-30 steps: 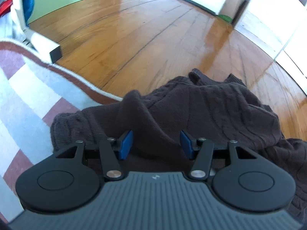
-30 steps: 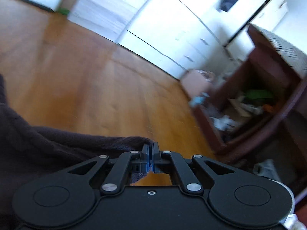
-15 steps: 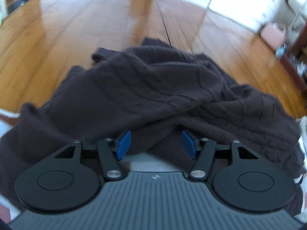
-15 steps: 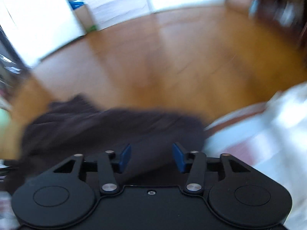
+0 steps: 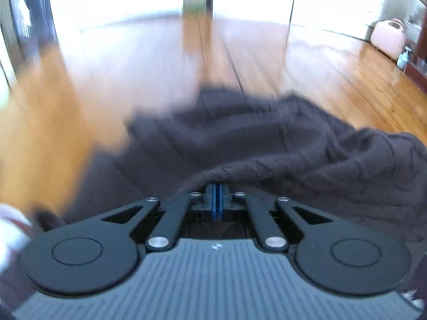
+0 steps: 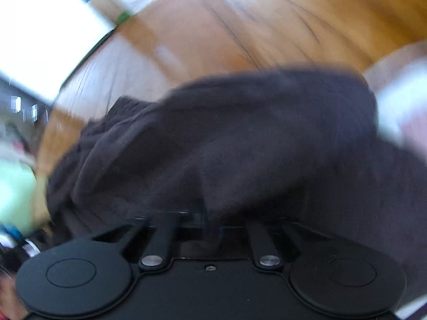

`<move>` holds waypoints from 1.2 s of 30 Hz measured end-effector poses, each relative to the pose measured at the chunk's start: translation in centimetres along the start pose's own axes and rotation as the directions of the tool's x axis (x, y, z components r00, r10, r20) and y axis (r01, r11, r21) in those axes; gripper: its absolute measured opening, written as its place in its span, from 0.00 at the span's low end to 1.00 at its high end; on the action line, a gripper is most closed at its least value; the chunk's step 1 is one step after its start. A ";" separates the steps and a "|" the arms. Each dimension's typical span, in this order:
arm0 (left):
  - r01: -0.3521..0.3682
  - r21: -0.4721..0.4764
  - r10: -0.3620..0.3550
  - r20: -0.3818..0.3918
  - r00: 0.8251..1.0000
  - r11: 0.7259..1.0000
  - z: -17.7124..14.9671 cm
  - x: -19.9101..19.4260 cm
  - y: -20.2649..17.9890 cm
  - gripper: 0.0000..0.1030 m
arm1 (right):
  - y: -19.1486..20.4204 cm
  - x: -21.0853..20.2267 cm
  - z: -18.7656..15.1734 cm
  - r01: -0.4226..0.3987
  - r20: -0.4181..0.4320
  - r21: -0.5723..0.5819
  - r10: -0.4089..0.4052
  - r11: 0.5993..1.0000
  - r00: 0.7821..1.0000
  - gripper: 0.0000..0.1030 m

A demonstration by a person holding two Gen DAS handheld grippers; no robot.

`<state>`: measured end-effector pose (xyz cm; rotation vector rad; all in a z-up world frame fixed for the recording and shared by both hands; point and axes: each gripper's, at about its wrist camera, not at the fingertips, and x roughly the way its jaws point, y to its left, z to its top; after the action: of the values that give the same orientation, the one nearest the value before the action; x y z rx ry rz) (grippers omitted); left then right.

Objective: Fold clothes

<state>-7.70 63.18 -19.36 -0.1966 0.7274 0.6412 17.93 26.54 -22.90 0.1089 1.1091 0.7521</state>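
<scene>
A dark brown knitted sweater (image 5: pixel 267 144) lies bunched on the wooden floor and fills the lower half of both views. My left gripper (image 5: pixel 216 196) is shut, its blue pads pressed together on a folded edge of the sweater. In the right wrist view the sweater (image 6: pixel 226 144) covers the fingertips of my right gripper (image 6: pixel 210 221). That frame is blurred. The linkage arms stand drawn in toward the middle, so the jaws look shut in the cloth.
Wooden floor (image 5: pixel 333 61) stretches ahead. A pink bag (image 5: pixel 387 37) stands at the far right by dark furniture. A striped rug edge (image 6: pixel 400 101) shows at the right of the right wrist view. A white wall or cabinet (image 6: pixel 40 34) is at the upper left.
Both grippers were open half a second ago and are now closed on the sweater. Both cameras have swung, with heavy motion blur now.
</scene>
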 end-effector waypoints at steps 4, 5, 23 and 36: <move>-0.063 -0.041 0.068 0.128 0.989 0.997 2.6 -4.4 1.7 0.00 | 5.6 -9.4 3.1 0.099 0.337 -0.245 -0.011 0.964 0.942 0.09; -0.054 -0.054 0.062 0.165 0.984 0.997 2.8 -5.5 2.2 0.00 | 6.6 -11.9 4.0 0.118 0.389 -0.268 -0.004 0.956 0.921 0.08; 0.147 -0.204 -0.187 -0.193 0.963 0.968 -2.6 -2.3 2.8 0.42 | 6.5 -8.8 -5.3 -0.056 -0.415 -0.382 -0.116 0.923 0.902 0.13; 0.271 -0.044 -0.273 -0.028 0.962 0.961 0.7 -3.8 1.0 0.28 | 9.4 -6.1 8.3 -0.168 -0.244 -0.443 0.062 0.880 0.968 0.48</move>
<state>-10.01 62.42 -16.23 -0.3384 0.7054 0.3903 18.82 32.27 -10.23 -0.3252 1.1118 1.1407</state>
